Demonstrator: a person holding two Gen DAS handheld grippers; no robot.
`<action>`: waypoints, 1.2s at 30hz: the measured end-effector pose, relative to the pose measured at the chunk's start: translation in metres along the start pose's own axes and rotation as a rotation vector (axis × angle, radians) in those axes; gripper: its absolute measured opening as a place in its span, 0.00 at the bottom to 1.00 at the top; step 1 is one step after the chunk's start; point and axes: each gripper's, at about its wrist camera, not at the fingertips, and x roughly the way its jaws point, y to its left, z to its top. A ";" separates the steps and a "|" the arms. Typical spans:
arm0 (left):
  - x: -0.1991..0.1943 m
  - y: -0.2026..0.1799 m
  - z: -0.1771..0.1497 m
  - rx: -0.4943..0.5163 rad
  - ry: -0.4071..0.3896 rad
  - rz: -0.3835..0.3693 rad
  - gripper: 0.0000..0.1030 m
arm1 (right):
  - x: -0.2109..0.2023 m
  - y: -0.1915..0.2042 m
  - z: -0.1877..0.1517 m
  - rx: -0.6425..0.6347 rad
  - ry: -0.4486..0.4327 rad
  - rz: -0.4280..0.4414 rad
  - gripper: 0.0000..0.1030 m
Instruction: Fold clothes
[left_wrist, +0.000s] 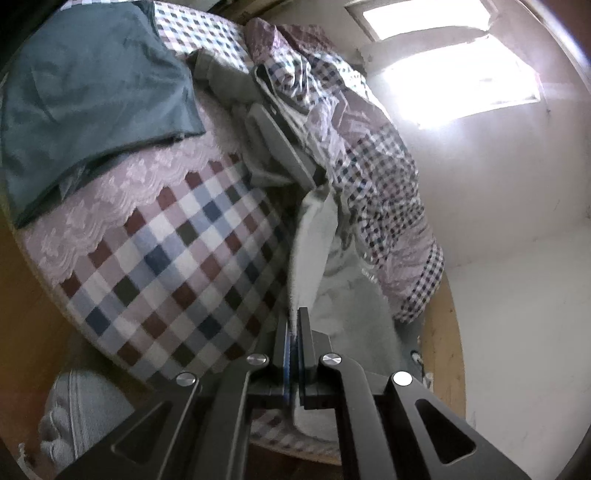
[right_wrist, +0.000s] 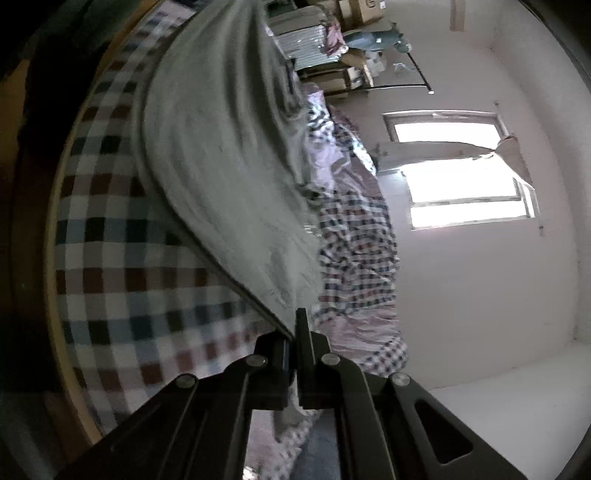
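A pale grey-green garment (left_wrist: 317, 251) hangs over a checked bedsheet (left_wrist: 177, 251). My left gripper (left_wrist: 294, 325) is shut on its edge, and the cloth runs up from the pinched fingers. In the left wrist view the other gripper (left_wrist: 280, 144) shows farther back, gripping the same cloth. In the right wrist view the grey-green garment (right_wrist: 229, 158) stretches in a wide sheet above the checked bedsheet (right_wrist: 122, 266). My right gripper (right_wrist: 293, 328) is shut on its lower edge, the hem caught between the fingers.
A dark teal cloth (left_wrist: 92, 92) lies flat at the bed's far side. A crumpled checked quilt (left_wrist: 369, 177) is piled along the right of the bed, near a white wall and a bright window (right_wrist: 461, 177). A grey bundle (left_wrist: 74, 413) sits beside the bed frame.
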 end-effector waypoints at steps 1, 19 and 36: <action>-0.002 0.000 -0.003 0.005 0.007 0.001 0.00 | -0.009 -0.009 -0.001 -0.003 0.000 -0.004 0.00; -0.058 0.005 -0.026 0.062 -0.005 0.019 0.00 | -0.108 -0.007 0.014 -0.090 -0.003 0.156 0.00; -0.017 0.057 -0.030 -0.013 0.084 0.325 0.01 | -0.051 0.121 0.001 -0.133 0.144 0.432 0.01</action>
